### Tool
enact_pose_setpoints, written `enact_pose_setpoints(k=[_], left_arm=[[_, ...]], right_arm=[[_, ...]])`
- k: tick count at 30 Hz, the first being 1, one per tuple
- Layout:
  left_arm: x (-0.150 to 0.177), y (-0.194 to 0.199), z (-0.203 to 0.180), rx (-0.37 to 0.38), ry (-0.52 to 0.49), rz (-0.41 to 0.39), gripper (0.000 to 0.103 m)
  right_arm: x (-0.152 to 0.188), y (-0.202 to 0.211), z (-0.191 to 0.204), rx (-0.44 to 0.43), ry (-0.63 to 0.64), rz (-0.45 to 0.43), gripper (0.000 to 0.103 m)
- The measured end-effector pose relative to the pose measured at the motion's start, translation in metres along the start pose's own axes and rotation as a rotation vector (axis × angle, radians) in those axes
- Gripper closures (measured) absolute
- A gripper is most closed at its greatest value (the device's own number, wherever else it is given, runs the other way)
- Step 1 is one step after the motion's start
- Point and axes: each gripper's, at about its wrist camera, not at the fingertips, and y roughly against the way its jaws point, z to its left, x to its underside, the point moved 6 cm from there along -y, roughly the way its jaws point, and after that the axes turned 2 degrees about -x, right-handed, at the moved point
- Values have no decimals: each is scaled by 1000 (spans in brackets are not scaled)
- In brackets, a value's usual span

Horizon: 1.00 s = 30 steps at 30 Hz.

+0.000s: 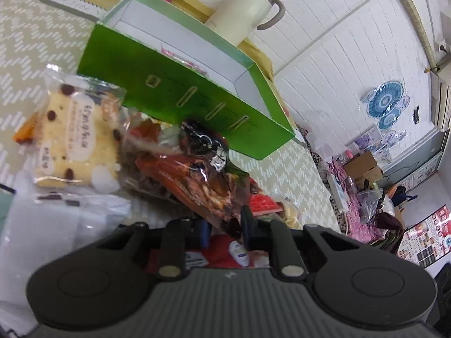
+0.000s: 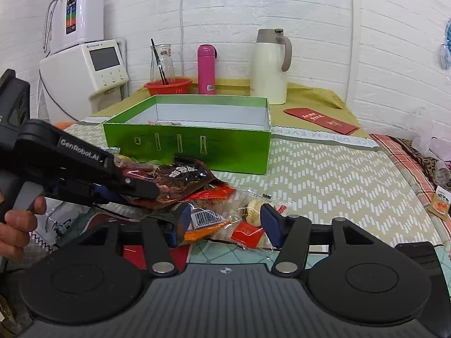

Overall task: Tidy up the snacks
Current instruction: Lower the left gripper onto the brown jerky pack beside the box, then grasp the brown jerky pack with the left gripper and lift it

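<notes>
A green box [image 2: 186,149] with a white inside stands open on the patterned mat; it also shows in the left wrist view [image 1: 180,95]. In front of it lies a heap of snack packets. My left gripper [image 1: 222,231] is shut on a dark red-brown clear packet [image 1: 197,169], also seen in the right wrist view [image 2: 174,183], just above the heap. A chocolate-chip cake packet [image 1: 76,135] lies to its left. My right gripper [image 2: 225,225] is open, its fingers on either side of an orange packet with a barcode [image 2: 205,222] and a clear packet with a red label [image 2: 251,225].
A cream jug [image 2: 270,67], a pink bottle [image 2: 206,69], an orange bowl [image 2: 168,86] with a glass carafe and a white appliance [image 2: 84,73] stand behind the box. A red envelope [image 2: 321,119] lies at the back right. A small packet [image 2: 441,202] lies at the mat's right edge.
</notes>
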Motion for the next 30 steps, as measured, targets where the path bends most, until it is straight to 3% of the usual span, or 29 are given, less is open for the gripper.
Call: enact_pose_setpoints(k=[4, 9, 17, 22, 25, 26, 27, 30], left_arm=[[5, 33, 23, -18, -47, 22, 92], [7, 63, 43, -47, -42, -11, 92], [2, 65, 50, -42, -19, -50, 91], [-5, 61, 52, -43, -14, -71, 91], [-6, 57, 47, -52, -59, -73, 93], [-5, 57, 45, -47, -58, -72, 95], [-5, 59, 42, -33, -62, -71, 97], [-3, 72, 27, -6, -110, -90, 98]], right_arm=[[-8, -7, 7, -113, -24, 10, 17], [-23, -36, 26, -253, -31, 44, 17], [-41, -83, 52, -325, 47, 100, 18], [-37, -102, 37, -427, -120, 156, 19], [-31, -102, 34, -475, -196, 177, 46], [-29, -99, 34, -454, -187, 174, 76], [-28, -96, 34, -425, -173, 166, 89], [-27, -78, 32, -424, -176, 125, 95]])
